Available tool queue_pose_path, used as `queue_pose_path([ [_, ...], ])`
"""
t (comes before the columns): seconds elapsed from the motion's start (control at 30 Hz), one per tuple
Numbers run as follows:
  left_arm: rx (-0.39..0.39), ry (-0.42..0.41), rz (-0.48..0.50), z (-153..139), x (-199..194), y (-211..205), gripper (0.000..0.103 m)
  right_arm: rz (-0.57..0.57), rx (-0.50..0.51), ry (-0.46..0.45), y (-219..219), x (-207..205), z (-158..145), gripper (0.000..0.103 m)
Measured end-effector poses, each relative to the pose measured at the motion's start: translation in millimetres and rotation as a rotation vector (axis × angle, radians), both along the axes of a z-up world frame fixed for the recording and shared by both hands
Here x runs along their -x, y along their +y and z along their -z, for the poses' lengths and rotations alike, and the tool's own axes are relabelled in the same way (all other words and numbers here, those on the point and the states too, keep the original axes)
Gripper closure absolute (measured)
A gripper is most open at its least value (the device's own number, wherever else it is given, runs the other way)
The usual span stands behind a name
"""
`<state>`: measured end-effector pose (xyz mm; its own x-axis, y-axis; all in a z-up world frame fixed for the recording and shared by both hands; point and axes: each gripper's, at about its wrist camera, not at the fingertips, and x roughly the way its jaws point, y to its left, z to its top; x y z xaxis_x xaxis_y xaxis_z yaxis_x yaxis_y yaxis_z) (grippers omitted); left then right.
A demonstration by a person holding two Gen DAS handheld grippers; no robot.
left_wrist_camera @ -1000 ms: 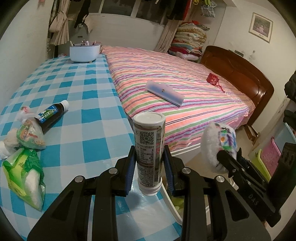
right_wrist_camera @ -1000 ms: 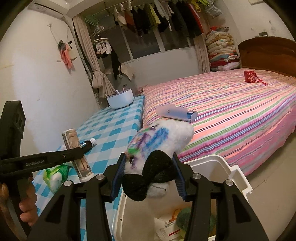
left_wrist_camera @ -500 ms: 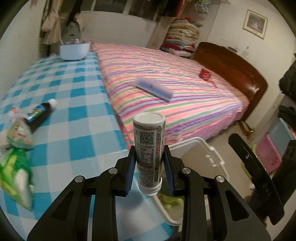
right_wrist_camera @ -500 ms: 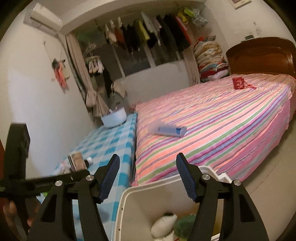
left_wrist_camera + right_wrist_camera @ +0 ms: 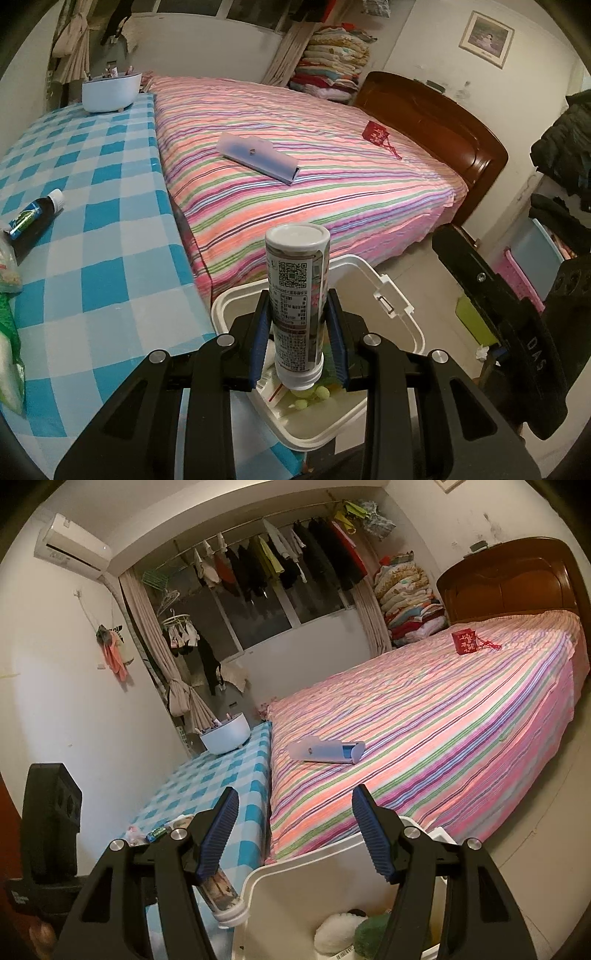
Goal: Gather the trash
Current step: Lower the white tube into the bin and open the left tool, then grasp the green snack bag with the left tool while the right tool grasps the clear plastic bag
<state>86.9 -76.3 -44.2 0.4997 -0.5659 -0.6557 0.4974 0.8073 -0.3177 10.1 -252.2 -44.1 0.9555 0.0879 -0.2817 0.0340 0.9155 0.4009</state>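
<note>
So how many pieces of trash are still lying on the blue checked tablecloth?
3 visible: a dark bottle with a white cap, a clear snack bag beside it, and a green-and-white packet nearer the camera, all at the left edge; more may lie out of frame.

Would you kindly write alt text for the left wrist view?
The left hand-held gripper clamps an upright labelled canister over an open white bin holding trash. Left is a blue checked table with a dark bottle; beyond, a striped bed.
</note>
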Motion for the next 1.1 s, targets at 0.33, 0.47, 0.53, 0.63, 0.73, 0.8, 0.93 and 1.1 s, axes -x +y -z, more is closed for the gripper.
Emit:
queue_pose_path([
  [0.33,0.003,-0.096,-0.067,-12.2,6.3,6.4,0.017,0.011,-0.001,-0.007,-0.9,3.3,1.4,0.041],
  [0.47,0.006,-0.095,-0.098,-15.1,3.6,15.9,0.017,0.004,-0.004,-0.005,-1.3,2.6,1.7,0.04],
  [0.53,-0.002,-0.098,-0.126,-15.5,0.4,22.4,0.017,-0.001,-0.003,-0.004,0.2,1.6,1.8,0.041],
  [0.63,-0.001,-0.096,-0.162,-17.4,-4.8,34.1,0.017,-0.019,0.0,0.0,3.7,-0.5,2.0,0.041],
  [0.73,-0.007,-0.1,-0.197,-19.5,-8.3,47.9,0.017,-0.036,0.0,0.008,8.9,-3.7,2.9,0.041],
  [0.8,-0.017,-0.104,-0.223,-21.5,-10.5,58.3,0.017,-0.054,0.007,0.018,16.1,-8.1,3.0,0.041],
  [0.93,-0.018,-0.101,-0.283,-24.3,-13.1,84.6,0.017,-0.091,0.017,0.026,31.0,-14.6,4.0,0.041],
  [1.1,0.001,-0.082,-0.364,-25.0,-15.1,122.5,0.017,-0.145,0.029,0.044,54.2,-25.5,7.0,0.041],
])
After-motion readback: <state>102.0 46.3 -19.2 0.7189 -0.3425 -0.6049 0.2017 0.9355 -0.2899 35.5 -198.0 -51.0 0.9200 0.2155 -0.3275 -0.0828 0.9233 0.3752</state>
